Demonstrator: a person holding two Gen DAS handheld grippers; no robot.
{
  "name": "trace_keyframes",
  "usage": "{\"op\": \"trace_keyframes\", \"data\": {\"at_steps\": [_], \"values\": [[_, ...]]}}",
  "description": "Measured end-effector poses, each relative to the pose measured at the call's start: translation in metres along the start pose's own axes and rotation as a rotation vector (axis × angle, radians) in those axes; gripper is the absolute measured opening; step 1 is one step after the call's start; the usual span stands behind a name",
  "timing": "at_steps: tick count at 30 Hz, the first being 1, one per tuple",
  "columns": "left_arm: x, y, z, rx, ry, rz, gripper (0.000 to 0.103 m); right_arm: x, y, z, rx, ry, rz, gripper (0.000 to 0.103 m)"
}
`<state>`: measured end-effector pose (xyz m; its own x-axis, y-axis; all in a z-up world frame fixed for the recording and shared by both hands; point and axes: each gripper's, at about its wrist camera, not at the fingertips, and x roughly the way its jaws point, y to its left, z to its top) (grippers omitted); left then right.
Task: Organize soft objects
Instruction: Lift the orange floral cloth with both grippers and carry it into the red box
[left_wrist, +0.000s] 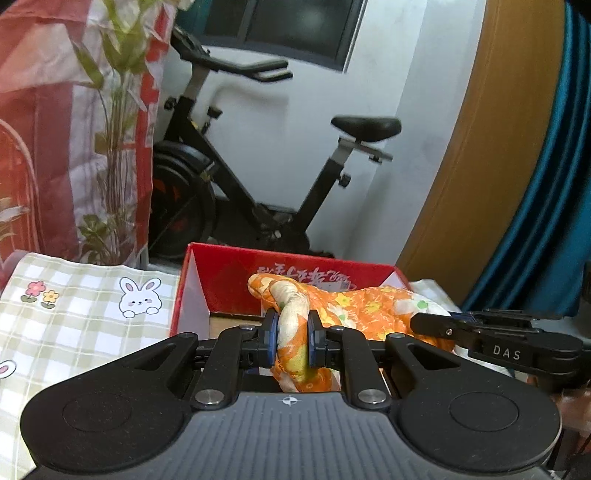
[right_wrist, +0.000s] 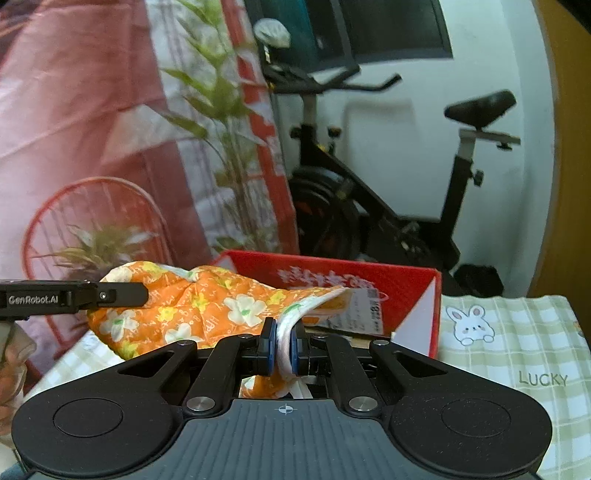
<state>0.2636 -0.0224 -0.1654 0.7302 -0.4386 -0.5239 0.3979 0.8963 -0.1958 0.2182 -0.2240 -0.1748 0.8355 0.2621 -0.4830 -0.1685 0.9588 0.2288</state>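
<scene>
Orange floral padded cloth (left_wrist: 373, 306), white flowers w/ yellow centres, white lining, hangs stretched between both grippers, above the open red box (left_wrist: 236, 273). Part of it droops over box's interior; whether it touches the box floor, cannot tell.

Left gripper (left_wrist: 291, 341): jaws narrow, clamped on a bunched fold of the cloth; blue pads press it from both sides, fabric bulges above and below the pinch. Right gripper (right_wrist: 282, 349): jaws nearly closed, pinching a thin white-lined edge of same cloth; loose end hangs below the pads. Each gripper's black finger shows in the other's view, at the cloth's far end.

Box: red outside, white inner side wall, printed white characters on inner back wall, brown cardboard floor visible. Sits on a green-and-white checked tablecloth (right_wrist: 517, 354) w/ bunny prints, flower prints and the word "LUCKY".

Surroundings: black exercise bike (left_wrist: 236, 173) behind box, against white wall; dark window above. Red-and-white backdrop (right_wrist: 92, 122) w/ green plant (right_wrist: 221, 122) to the left side. Wooden panel (left_wrist: 480, 147) and blue curtain (left_wrist: 554, 184) at right in left wrist view.
</scene>
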Motion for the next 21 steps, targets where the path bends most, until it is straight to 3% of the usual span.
{"op": "trace_keyframes", "data": {"at_steps": [8,13,18,21], "values": [[0.046,0.014,0.003,-0.021,0.085,0.042,0.016,0.055,-0.015,-0.003,0.012,0.101,-0.051,0.007],[0.073,0.023,-0.005,-0.015,0.181,0.062,0.016,0.086,-0.012,-0.013,-0.001,0.204,-0.075,0.007],[0.085,0.022,-0.013,0.017,0.258,0.062,0.016,0.105,-0.008,-0.024,0.008,0.305,-0.083,0.007],[0.089,0.02,-0.016,0.036,0.281,0.058,0.016,0.107,-0.006,-0.025,0.008,0.319,-0.093,0.007]]}}
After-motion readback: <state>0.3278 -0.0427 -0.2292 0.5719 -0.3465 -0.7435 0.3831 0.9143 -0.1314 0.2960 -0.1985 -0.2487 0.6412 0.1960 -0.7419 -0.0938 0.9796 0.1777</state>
